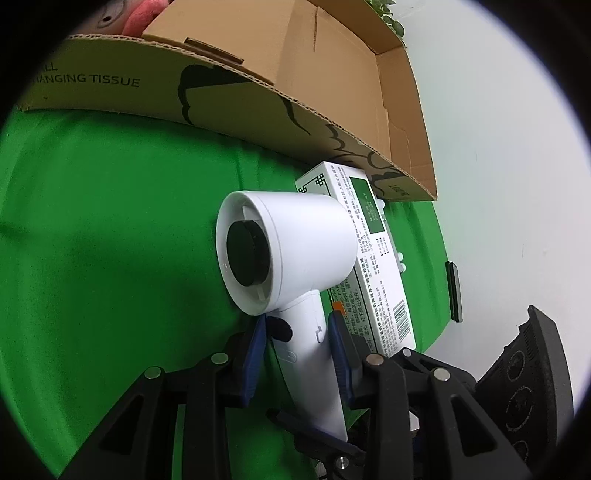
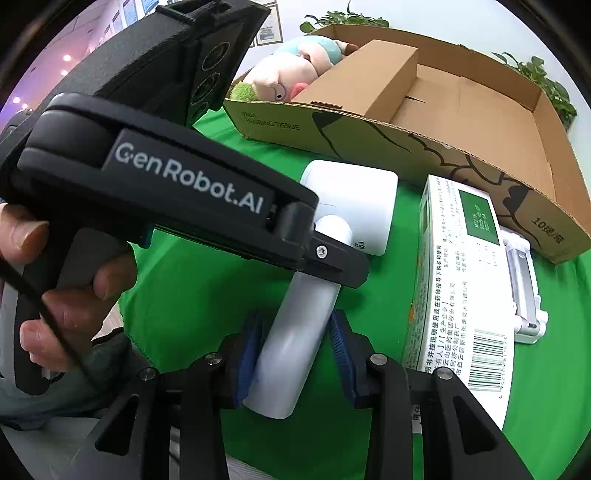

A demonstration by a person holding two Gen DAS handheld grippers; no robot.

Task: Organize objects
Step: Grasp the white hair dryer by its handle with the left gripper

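1. Hair dryer [image 1: 288,258] lying on green cloth [image 1: 110,221], beside medicine box [image 1: 373,258];
2. Left gripper [image 1: 297,354] and right gripper [image 2: 293,354] both clamping its handle, which is running lengthwise toward cardboard box [image 2: 461,96].

A green cloth [image 1: 110,221] covers the table. Leafy green plants [image 2: 539,77] stand behind the cardboard tray, against a white wall [image 1: 498,129]. Framed pictures [image 2: 269,27] hang farther back.

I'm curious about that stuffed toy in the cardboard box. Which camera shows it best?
The right wrist view: the stuffed toy lies in plain sight at the box's far left end. The left wrist view catches only a pink scrap of it above the box wall.
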